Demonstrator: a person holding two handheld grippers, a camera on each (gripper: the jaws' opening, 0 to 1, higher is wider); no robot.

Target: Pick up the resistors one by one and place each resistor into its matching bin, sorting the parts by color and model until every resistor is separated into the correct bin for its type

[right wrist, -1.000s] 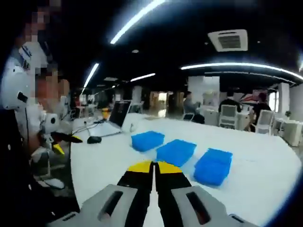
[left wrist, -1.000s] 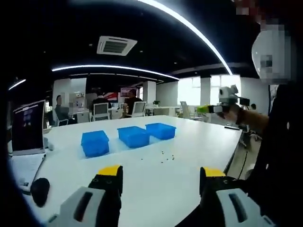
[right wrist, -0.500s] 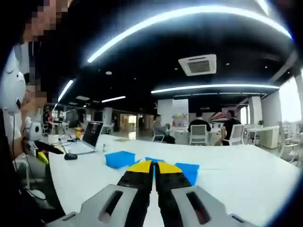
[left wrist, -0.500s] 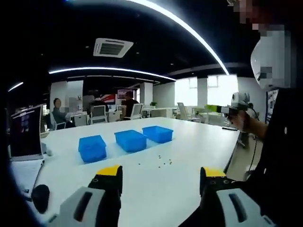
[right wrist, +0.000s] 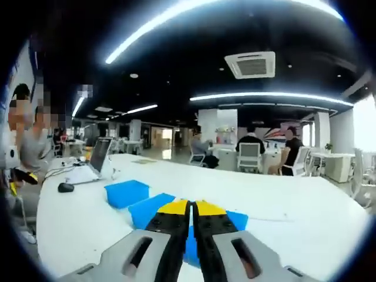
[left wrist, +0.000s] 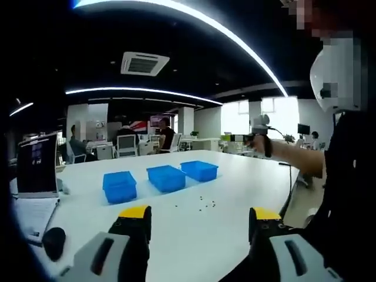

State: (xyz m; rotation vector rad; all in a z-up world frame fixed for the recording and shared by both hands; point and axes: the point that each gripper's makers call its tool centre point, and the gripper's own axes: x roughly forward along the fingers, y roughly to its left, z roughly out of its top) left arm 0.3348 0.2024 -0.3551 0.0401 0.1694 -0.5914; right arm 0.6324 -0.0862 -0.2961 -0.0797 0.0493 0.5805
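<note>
Three blue bins (left wrist: 119, 186) (left wrist: 166, 177) (left wrist: 200, 170) stand in a row on the white table (left wrist: 176, 235). Several tiny resistors (left wrist: 205, 204) lie scattered in front of the bins. My left gripper (left wrist: 200, 214) hovers low over the near table, open and empty, well short of the resistors. A hand holds the right gripper (left wrist: 258, 130) up in the air to the right, beyond the bins. In the right gripper view, my right gripper (right wrist: 191, 207) is shut with nothing between its yellow tips. The bins (right wrist: 126, 192) (right wrist: 151, 208) lie just ahead of it, and its jaws partly cover the third bin.
At the table's left end there are a laptop (left wrist: 36, 164), a sheet of paper (left wrist: 32, 212) and a black mouse (left wrist: 53, 242). The person's dark torso (left wrist: 346, 194) fills the right side. Seated people and office chairs (right wrist: 252, 155) are behind the table.
The right gripper has moved left, further in over the table, and its view has swung towards the bins. The left gripper stays open and the right stays shut.
</note>
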